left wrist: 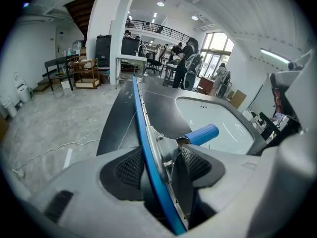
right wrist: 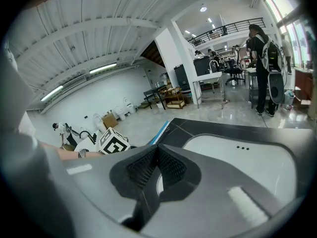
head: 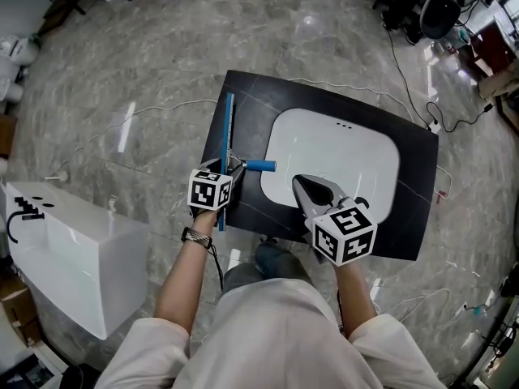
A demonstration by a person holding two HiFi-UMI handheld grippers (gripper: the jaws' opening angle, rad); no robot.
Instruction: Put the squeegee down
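Note:
A squeegee with a long blue blade (head: 226,132) and a short blue handle (head: 261,166) lies along the left edge of the black countertop (head: 409,209), left of the white sink basin (head: 332,148). My left gripper (head: 230,168) is at its metal head. In the left gripper view the blade (left wrist: 140,110) and head run between the pads (left wrist: 130,168), which stand a little off it, so this gripper (left wrist: 161,163) is open around the squeegee. My right gripper (head: 306,188) hovers over the basin's near rim, shut and empty (right wrist: 156,158).
A white rectangular tub (head: 77,254) stands on the marble floor to the left. Thin cables (head: 150,110) trail across the floor around the countertop. Desks, chairs and standing people (left wrist: 187,66) are far off in the room.

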